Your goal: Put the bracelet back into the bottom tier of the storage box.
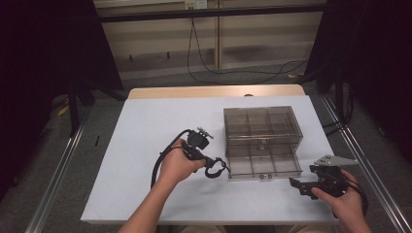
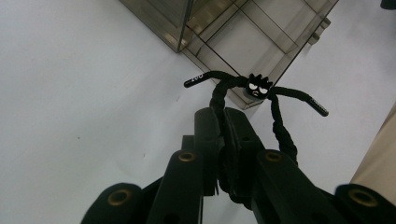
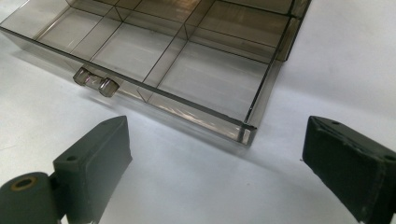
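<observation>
Table [image 1: 145, 145] spans the middle of the high view, white top. Drawer box [image 1: 262, 127] sits right of centre, smoked clear plastic, its drawer [image 1: 262, 166] pulled out toward the lower edge of the frame (divided compartments, small knob at front). Left gripper [image 1: 215, 166] is at centre, just left of the drawer, jaws clenched on a black twisted cord [image 2: 275, 126] with a small spiky cartoon-face charm [image 2: 258, 87]; cord ends splay out above the drawer corner at upper centre of the left gripper view. Right gripper [image 1: 295, 184] is at lower right, jaws spread wide, holding nothing, near the drawer's front corner.
</observation>
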`<state>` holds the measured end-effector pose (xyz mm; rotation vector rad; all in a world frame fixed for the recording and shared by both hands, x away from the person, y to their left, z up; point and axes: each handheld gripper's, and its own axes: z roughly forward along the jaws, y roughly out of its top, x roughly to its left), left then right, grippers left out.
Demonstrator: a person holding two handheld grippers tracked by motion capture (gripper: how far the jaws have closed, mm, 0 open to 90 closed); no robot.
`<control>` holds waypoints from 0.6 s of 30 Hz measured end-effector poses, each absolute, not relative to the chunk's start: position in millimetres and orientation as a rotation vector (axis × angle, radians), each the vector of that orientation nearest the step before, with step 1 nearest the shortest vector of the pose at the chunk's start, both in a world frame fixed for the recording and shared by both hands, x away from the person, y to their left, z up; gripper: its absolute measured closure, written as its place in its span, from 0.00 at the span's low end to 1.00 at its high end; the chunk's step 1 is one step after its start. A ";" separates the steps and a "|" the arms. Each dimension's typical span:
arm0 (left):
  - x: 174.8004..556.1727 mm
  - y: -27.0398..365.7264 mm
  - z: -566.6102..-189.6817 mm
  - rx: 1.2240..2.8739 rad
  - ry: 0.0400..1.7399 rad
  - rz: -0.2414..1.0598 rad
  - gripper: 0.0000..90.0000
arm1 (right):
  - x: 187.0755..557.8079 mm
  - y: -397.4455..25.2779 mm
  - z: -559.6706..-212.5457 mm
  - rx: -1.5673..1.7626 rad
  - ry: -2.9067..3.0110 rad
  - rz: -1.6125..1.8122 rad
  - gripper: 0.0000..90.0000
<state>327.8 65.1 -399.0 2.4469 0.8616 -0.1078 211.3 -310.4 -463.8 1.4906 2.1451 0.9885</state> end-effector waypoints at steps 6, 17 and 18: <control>328.5 61.2 -395.9 2.443 0.859 -0.107 0.94 | 211.6 -310.1 -464.5 1.481 2.151 0.988 0.08; 332.2 54.5 -389.4 2.438 0.849 -0.107 0.94 | 210.8 -309.7 -464.6 1.482 2.155 0.987 0.08; 332.8 53.8 -389.4 2.438 0.850 -0.107 0.94 | 210.8 -309.7 -464.7 1.481 2.156 0.988 0.08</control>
